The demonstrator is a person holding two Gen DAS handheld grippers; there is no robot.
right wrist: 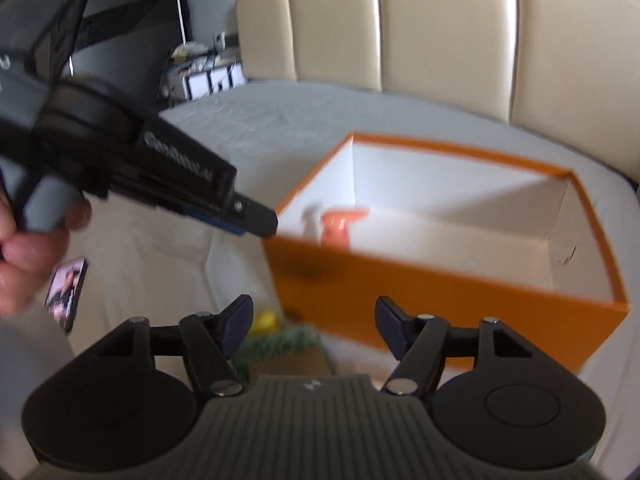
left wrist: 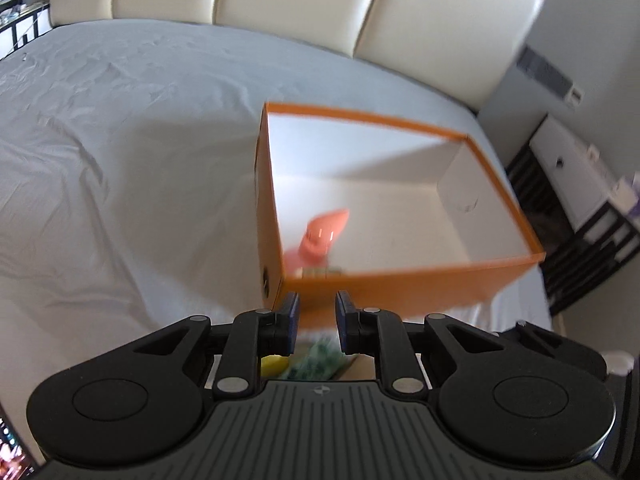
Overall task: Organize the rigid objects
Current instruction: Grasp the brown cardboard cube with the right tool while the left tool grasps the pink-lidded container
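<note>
Left wrist view: the orange box (left wrist: 400, 280) sits open on the bed (left wrist: 100, 160), and one coral spray bottle (left wrist: 322, 234) already lies inside, in the near left corner. Its long axis runs from that corner toward the middle of the box, nozzle end pointing up and to the right in this view; blur hides finer detail. The left gripper (left wrist: 316, 306) hangs just short of the box's near wall, jaws narrow with nothing between them. Below it, a yellow item (left wrist: 273, 365) and a green patterned item (left wrist: 316, 360) lie on the bed, so the sorting looks barely begun.

Right wrist view: the same box (right wrist: 440, 300) shows the bottle (right wrist: 340, 230) against its near left wall, its top toward the right. The right gripper (right wrist: 314, 320) stands fairly wide and empty. The yellow item (right wrist: 266, 320) and green item (right wrist: 280, 346) remain outside, near the box's corner. A hand (right wrist: 28, 256) holds the left gripper (right wrist: 266, 222) at left.
</note>
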